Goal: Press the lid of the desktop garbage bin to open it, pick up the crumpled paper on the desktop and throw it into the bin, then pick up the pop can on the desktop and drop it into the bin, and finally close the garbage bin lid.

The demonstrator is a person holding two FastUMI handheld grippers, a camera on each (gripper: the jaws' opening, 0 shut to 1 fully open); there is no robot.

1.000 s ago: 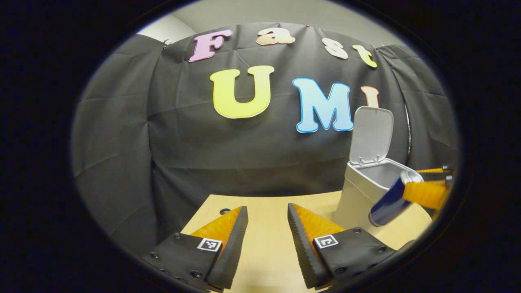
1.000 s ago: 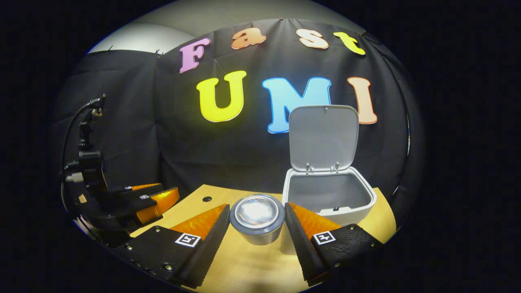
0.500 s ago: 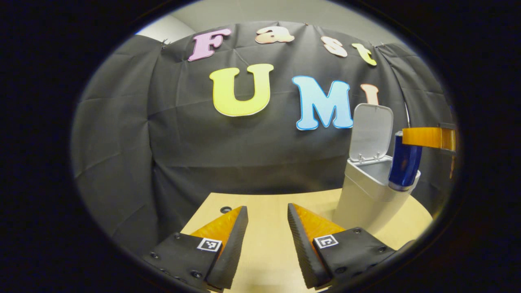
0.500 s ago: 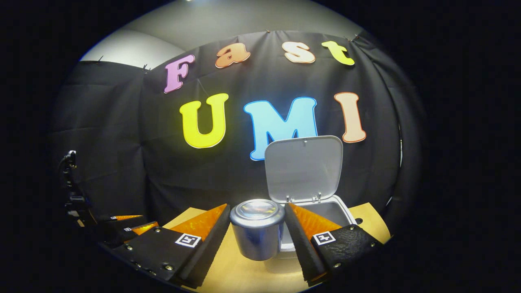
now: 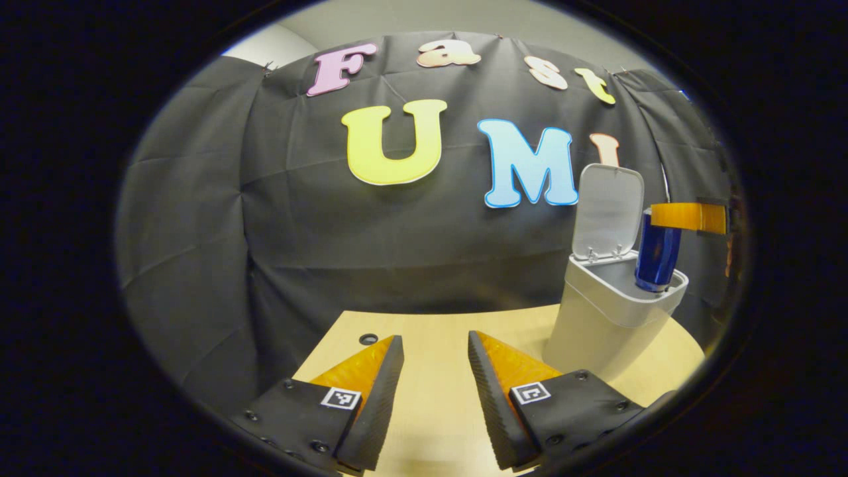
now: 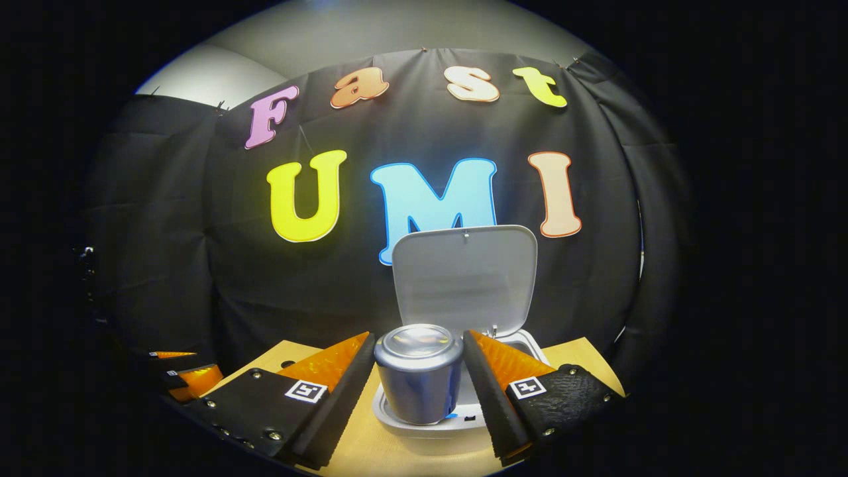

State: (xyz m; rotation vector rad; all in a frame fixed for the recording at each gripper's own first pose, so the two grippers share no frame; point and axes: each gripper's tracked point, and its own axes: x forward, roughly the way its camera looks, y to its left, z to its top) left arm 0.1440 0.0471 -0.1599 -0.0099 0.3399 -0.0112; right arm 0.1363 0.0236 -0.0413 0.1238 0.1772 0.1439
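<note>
inspecting, we find the right gripper point(image 6: 419, 374) fingers clamped on the pop can point(image 6: 419, 371), upright above the open garbage bin point(image 5: 613, 311); left gripper point(image 5: 435, 391) fingers apart over the table point(image 5: 434, 331).

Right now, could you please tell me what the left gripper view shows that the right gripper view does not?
Left gripper view: the bin side-on, its outer wall visible, the can upright with its lower end below the rim, and the left tool open over the table. Right gripper view: the can's round end, pinched by the right tool above the bin's opening. Both: bin, can and raised lid.
</note>
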